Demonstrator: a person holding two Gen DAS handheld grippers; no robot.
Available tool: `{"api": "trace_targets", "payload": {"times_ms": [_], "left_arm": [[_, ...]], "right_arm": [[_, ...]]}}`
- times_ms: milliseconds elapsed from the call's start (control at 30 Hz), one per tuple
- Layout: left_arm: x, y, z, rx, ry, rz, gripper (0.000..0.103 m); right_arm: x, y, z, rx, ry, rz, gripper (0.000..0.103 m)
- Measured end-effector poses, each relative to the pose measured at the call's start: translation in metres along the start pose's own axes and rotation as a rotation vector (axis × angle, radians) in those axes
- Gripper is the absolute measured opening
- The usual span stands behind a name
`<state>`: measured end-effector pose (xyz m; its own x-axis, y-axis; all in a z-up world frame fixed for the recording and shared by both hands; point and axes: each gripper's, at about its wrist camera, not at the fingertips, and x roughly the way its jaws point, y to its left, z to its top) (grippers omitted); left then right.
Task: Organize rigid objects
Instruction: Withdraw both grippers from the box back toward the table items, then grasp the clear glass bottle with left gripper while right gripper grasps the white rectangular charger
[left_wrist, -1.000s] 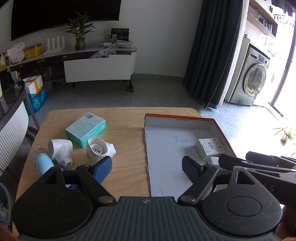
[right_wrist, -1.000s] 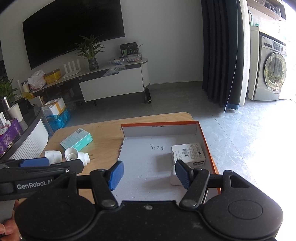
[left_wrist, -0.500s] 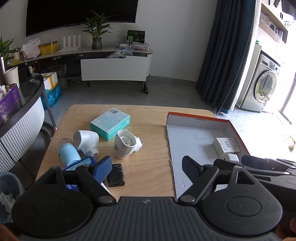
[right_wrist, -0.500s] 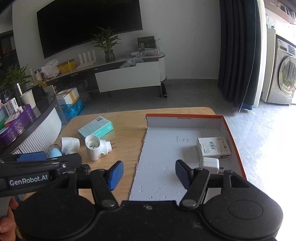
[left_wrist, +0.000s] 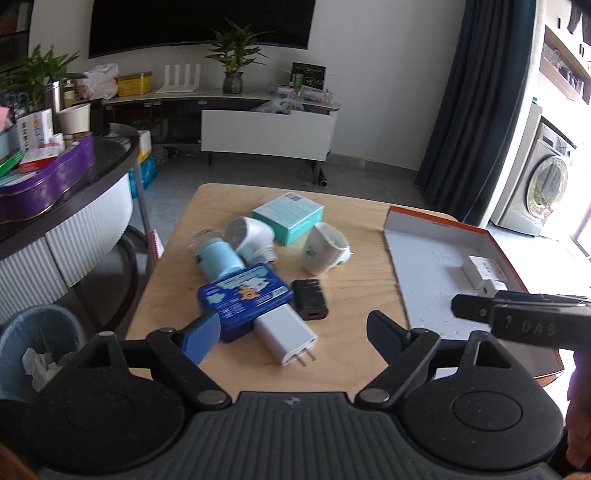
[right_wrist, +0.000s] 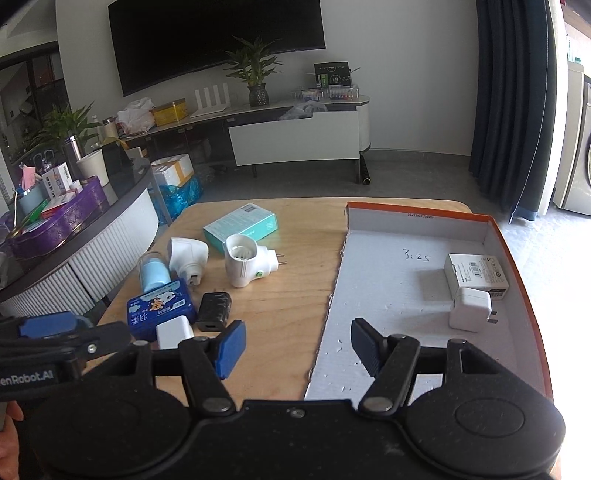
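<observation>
Matt wooden table (right_wrist: 295, 295), cardboard tray (right_wrist: 424, 229)

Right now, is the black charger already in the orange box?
No. The black charger lies on the wooden table, outside the orange box.

Your left gripper (left_wrist: 293, 332) was matte black with silver pivot screws, one blue pad and one dark. Your right gripper (right_wrist: 297, 345) matched, and "GenRobot.AI" lettering showed.

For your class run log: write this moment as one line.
left claw: open, empty | right claw: open, empty | tray: white box, white charger | table: other items
</observation>
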<state>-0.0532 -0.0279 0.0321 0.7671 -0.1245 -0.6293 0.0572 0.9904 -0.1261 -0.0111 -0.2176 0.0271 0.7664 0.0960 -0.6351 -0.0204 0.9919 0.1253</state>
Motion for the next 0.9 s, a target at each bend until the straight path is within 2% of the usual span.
{"api": "trace_targets", "payload": {"times_ms": [133,267,500,600,700,900], "left_arm": [[-0.017,0.026,-0.036,-0.005,0.006,0.022,0.094],[-0.011,0.041,-0.067,0.001,0.046,0.043,0.095],[0.008,0.046,-0.083,0.089,0.045,0.043,0.095],[0.013,0.053,-0.087,0.076,0.035,0.043,0.093],[0.023,0.057,-0.085,0.076,0.049,0.032,0.082],[0.022,0.057,-0.087,0.076,0.028,0.019,0.081]], "right_arm": [[-0.002,0.003,-0.006,0.012,-0.004,0.019,0.077],[0.002,0.009,-0.012,0.016,0.006,0.039,0.077],[0.006,0.022,-0.013,-0.011,0.018,0.051,0.077],[0.009,0.023,-0.014,-0.015,0.025,0.046,0.077],[0.013,0.023,-0.015,-0.007,0.031,0.046,0.077],[0.018,0.027,-0.013,-0.013,0.036,0.055,0.077]]}}
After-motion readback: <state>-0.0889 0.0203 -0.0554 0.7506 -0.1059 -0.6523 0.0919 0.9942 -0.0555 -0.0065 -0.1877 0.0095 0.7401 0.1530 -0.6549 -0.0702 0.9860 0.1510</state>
